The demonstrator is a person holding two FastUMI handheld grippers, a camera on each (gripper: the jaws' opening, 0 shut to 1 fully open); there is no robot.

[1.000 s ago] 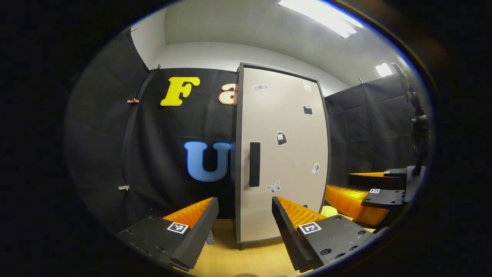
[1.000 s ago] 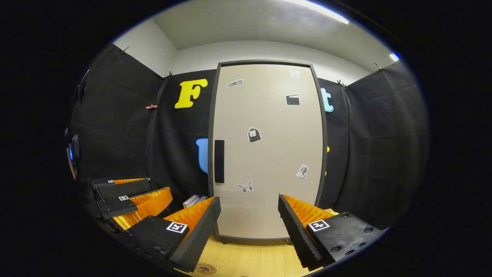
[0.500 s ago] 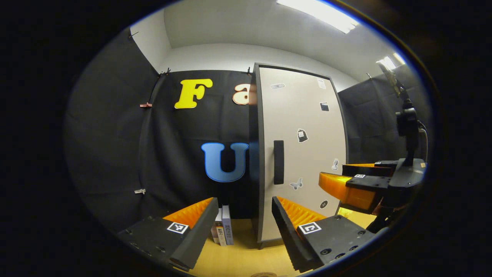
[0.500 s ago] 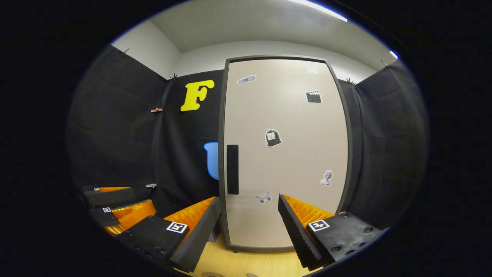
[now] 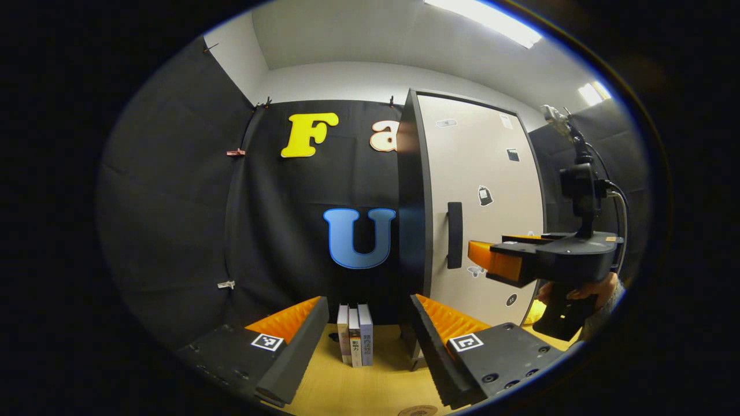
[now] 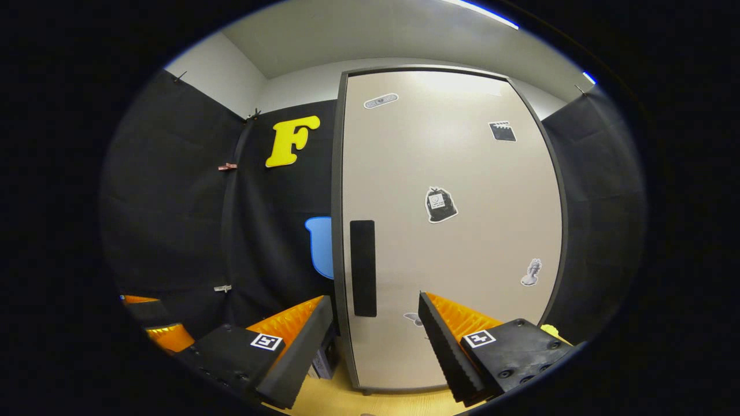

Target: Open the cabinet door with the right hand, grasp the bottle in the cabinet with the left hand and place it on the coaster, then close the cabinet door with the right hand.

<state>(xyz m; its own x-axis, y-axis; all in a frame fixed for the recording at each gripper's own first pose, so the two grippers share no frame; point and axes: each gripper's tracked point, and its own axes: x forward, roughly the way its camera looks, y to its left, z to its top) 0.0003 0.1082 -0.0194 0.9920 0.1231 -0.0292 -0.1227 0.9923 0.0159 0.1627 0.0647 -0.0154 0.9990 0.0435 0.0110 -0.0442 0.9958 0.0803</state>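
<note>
Reaching for the handle [image 6: 363,267] of the shut cabinet door [image 6: 457,242], the right gripper [image 6: 374,341] has spread jaws; next, pinch it and pull. The left gripper [image 5: 368,338] waits, jaws spread.

Premises: a recording booth set up inside an ordinary room, not a lived-in home. Black cloth [image 5: 173,219] is hung as the booth's wall on the left, far and right sides, held at its top edge and seams by small clips [image 5: 235,152]. Above the cloth, plain white wall [image 5: 347,81] and a ceiling with strip lights [image 5: 485,20] are visible. A tall cabinet [image 6: 451,231] with a pale door, dark frame, dark handle [image 6: 363,267] and several stickers stands on a light wood worktop [image 5: 370,387]. A few books [image 5: 355,342] stand upright just left of the cabinet, as props.
</note>
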